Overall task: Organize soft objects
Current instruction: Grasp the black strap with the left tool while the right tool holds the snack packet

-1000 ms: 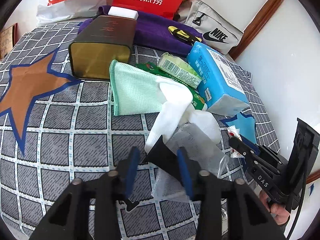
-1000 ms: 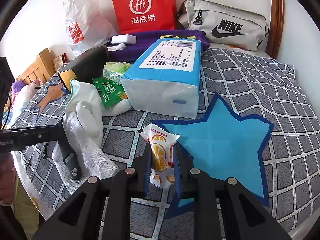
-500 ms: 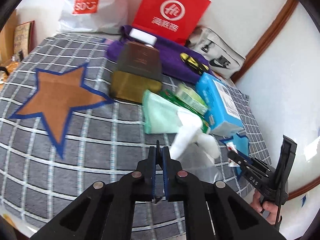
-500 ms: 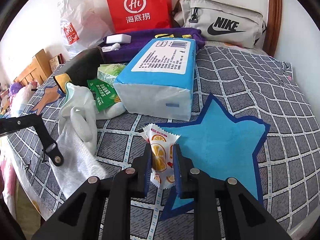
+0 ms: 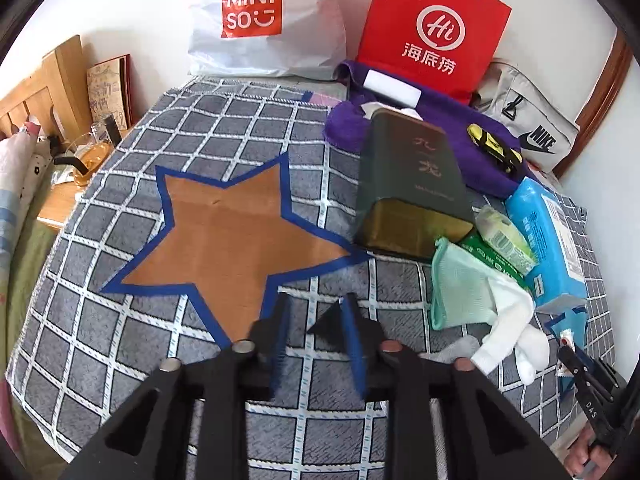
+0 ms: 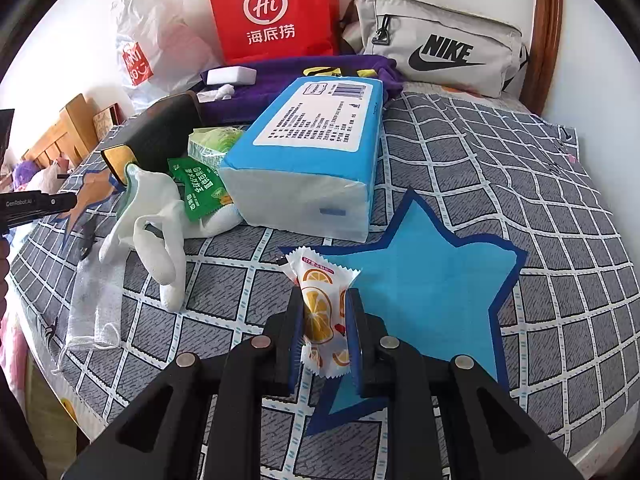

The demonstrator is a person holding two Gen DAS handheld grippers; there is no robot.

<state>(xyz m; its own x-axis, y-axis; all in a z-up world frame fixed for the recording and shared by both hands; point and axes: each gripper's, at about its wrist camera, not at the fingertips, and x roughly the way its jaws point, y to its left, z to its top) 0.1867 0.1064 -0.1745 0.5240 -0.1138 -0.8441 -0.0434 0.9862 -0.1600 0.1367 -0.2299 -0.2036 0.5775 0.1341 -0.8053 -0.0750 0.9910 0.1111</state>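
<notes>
My left gripper (image 5: 314,304) hovers over the checked bedspread at the lower point of the orange star patch (image 5: 236,236). Its jaws are opening and nothing is between them. To its right lie a mint green cloth (image 5: 460,292) and a white sock (image 5: 508,320). My right gripper (image 6: 322,300) is shut on a snack packet (image 6: 320,312) printed with orange slices, at the left edge of the blue star patch (image 6: 424,292). The white sock (image 6: 160,232) and a white mesh bag (image 6: 96,300) lie to the left of it.
A blue tissue pack (image 6: 308,160), green sachets (image 6: 200,192) and a dark tin box (image 5: 408,184) crowd the middle of the bed. Behind them are a purple towel (image 5: 448,120), a red paper bag (image 5: 432,28), a Miniso bag (image 5: 256,20) and a Nike pouch (image 6: 440,44). A wooden nightstand (image 5: 60,200) stands left.
My left gripper has swung left, away from the sock and mesh bag, to the orange star. Its jaws shut, then parted again. My right gripper has kept still with the snack packet.
</notes>
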